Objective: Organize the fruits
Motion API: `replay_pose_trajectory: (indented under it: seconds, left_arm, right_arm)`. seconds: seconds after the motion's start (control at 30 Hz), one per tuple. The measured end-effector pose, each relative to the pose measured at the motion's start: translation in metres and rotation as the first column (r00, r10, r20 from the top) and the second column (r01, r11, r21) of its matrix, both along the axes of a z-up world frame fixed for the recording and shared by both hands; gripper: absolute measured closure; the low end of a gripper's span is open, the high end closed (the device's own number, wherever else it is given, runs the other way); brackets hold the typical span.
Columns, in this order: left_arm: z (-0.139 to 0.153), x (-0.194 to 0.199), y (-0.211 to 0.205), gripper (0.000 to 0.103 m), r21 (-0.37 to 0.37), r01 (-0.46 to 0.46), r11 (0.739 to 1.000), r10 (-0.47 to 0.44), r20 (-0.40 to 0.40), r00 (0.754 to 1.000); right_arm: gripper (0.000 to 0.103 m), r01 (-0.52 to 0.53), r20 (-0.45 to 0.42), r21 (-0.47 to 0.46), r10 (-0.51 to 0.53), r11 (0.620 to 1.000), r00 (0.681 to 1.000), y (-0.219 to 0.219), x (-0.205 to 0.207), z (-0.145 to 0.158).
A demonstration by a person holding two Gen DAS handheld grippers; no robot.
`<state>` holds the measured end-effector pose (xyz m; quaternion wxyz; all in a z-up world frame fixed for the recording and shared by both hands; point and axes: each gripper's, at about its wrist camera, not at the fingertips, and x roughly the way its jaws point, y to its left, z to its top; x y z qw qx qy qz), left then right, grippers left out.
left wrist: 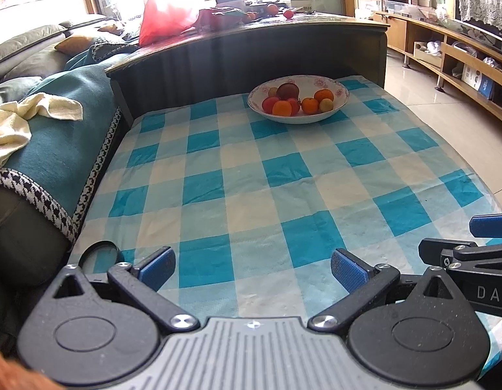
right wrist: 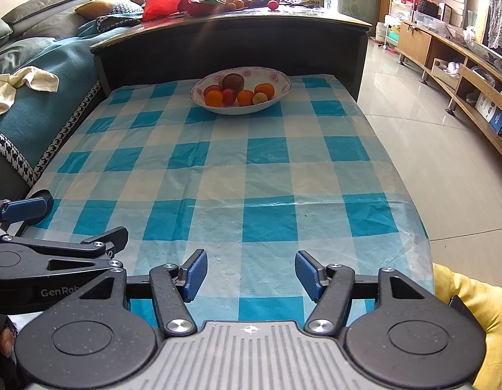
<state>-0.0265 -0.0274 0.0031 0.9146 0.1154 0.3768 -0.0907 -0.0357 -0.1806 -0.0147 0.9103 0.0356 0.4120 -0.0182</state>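
The bowl with the fruits stands at the far end of the checked tablecloth, just before the dark cabinet. The left gripper and the right gripper both hover far from the bowl, at the near end. Each has its jaws apart and holds nothing.

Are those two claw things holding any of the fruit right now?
No. The left gripper and right gripper are both open and empty; the fruit sits in the bowl.
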Motion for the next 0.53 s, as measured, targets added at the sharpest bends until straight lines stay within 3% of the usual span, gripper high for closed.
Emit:
replay_pose_trajectory:
  seconds: [0.53]
  left_arm:
    - [0.0025,-0.0015,-0.0019,0.000,0.019,0.018,1.000,-0.019,0.037,0.999]
  right_arm:
    - [0.045,0.019,0.010,0.005,-0.020,1.000,1.000,-0.0027,0.0021,0.0029]
